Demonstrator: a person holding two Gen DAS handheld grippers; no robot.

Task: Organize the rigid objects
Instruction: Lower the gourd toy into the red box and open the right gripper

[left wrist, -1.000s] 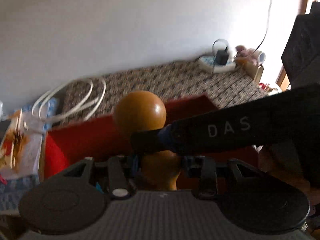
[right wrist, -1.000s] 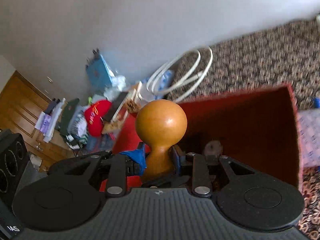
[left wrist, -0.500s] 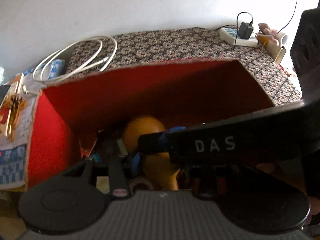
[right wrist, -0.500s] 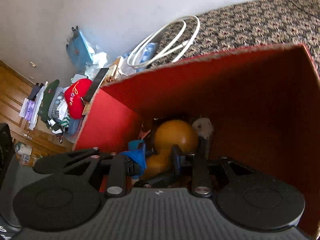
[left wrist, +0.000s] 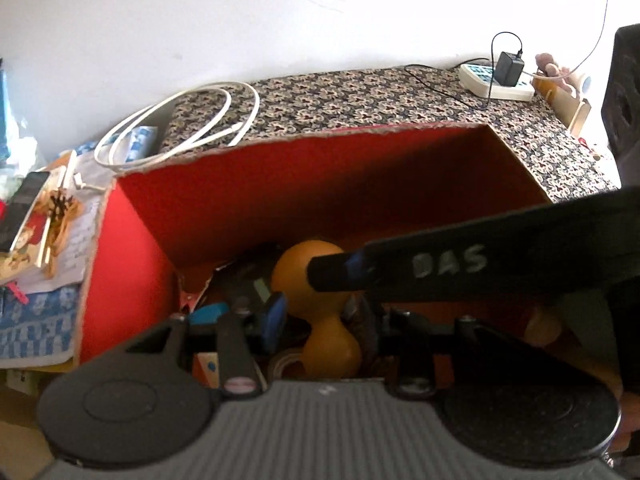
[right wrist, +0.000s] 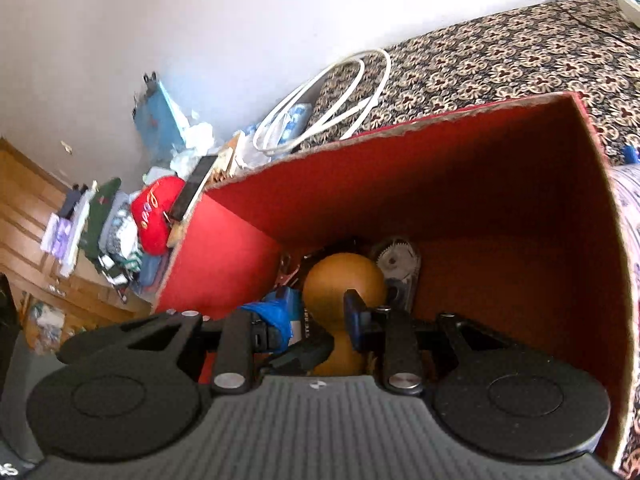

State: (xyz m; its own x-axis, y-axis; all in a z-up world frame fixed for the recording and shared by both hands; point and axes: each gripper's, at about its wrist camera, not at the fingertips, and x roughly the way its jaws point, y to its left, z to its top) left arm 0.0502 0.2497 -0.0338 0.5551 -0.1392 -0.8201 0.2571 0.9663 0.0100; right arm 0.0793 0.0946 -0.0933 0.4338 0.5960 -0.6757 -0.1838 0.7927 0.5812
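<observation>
Down inside the red box (left wrist: pixel 248 196) both grippers were busy with one thing, an orange wooden gourd (left wrist: pixel 316 304), a ball-headed piece with a narrow neck. It sat low in the box, among the clutter at the bottom. The left gripper (left wrist: pixel 320 320) was clamped on its neck, and the right gripper (right wrist: pixel 320 324) pinched the same neck from its own side, its dark finger crossing in front of the ball in the left view. This looked like the placing step: the gourd had reached the box and seemed close to its resting spot. Next, I judged, both pairs of jaws would need to let go and lift clear without dragging the gourd out. Beside the gourd in the box lay a grey geared part (right wrist: pixel 396 264), something blue, and other small bits too dim to name
</observation>
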